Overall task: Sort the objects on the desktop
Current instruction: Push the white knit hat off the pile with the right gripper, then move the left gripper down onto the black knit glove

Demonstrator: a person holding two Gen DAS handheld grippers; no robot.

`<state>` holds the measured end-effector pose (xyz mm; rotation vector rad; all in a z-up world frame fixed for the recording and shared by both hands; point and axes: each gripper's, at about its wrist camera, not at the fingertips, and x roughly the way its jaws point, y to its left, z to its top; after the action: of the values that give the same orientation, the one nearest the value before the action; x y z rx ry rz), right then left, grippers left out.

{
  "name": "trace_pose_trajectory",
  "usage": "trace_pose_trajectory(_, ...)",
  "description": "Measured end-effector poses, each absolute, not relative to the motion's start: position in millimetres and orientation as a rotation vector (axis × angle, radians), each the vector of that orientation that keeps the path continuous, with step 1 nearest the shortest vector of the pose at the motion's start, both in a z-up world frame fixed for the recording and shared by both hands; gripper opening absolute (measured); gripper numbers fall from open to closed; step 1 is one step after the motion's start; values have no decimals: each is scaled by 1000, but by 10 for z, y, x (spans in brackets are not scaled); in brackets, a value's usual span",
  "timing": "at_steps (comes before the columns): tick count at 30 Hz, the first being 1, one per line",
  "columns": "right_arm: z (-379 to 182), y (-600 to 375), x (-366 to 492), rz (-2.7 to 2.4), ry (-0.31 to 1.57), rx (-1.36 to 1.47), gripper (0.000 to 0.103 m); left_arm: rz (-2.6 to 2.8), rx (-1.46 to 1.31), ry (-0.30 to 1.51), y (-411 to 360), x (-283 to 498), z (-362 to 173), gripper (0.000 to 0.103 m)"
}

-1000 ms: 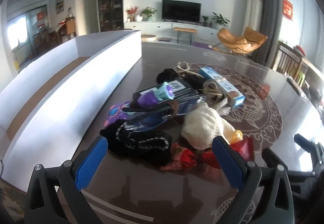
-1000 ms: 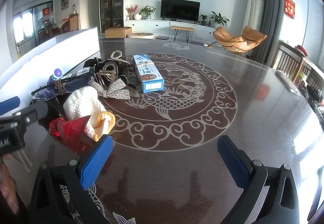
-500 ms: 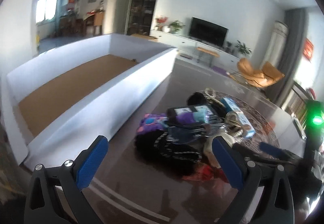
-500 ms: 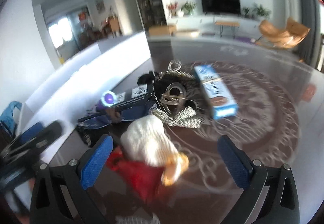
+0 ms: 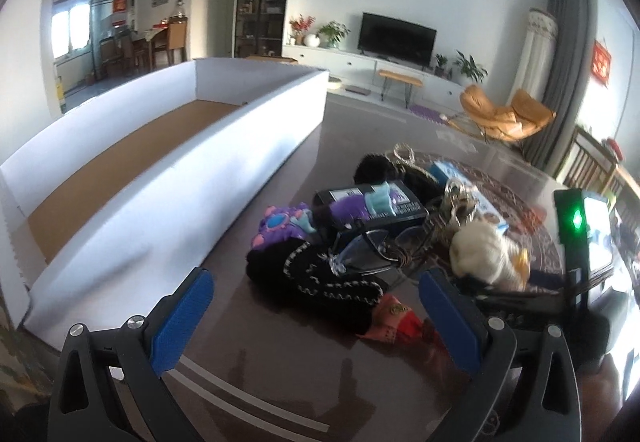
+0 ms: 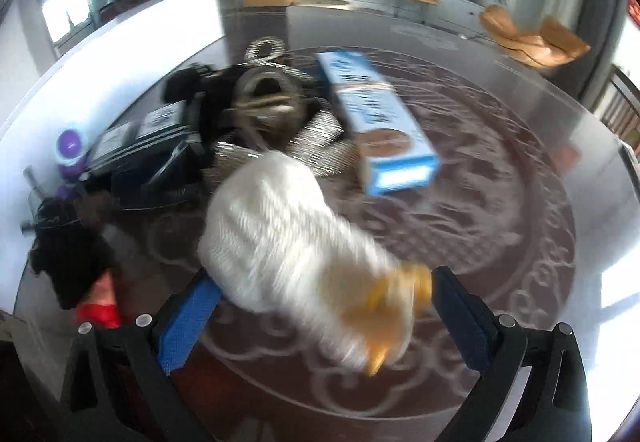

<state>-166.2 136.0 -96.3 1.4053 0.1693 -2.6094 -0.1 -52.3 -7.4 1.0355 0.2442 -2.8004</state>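
A heap of objects lies on the dark round table (image 5: 280, 394). In the right wrist view my right gripper (image 6: 320, 316) is open, its jaws on either side of a white knitted hat with a yellow tip (image 6: 288, 226). Behind the hat lie a blue biscuit box (image 6: 380, 118), a silver bow (image 6: 312, 150) and a black box (image 6: 160, 138). In the left wrist view my left gripper (image 5: 316, 318) is open and empty, short of a black knitted item (image 5: 320, 282). The hat (image 5: 484, 254), a purple toy (image 5: 280, 226) and glasses (image 5: 368, 246) also show there.
A long white open box with a brown floor (image 5: 132, 146) stands along the table's left side. A red packet (image 5: 400, 322) lies by the black item. The right gripper's body with a green light (image 5: 576, 226) sits at the right of the left wrist view.
The right gripper has moved forward and down to the white hat, which now lies between its jaws. The left gripper has swung back toward the heap.
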Motion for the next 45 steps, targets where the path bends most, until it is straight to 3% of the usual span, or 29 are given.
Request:
trace_pose_trajectory(12, -849, 1977, -1180, -2636, 165, 1425, 103, -2845, 1196, 134, -270, -128, -207, 103)
trace_pose_trajectory(45, -853, 1838, -1113, -2700, 172, 1381, 103, -2867, 1309, 98, -160, -192, -321, 103)
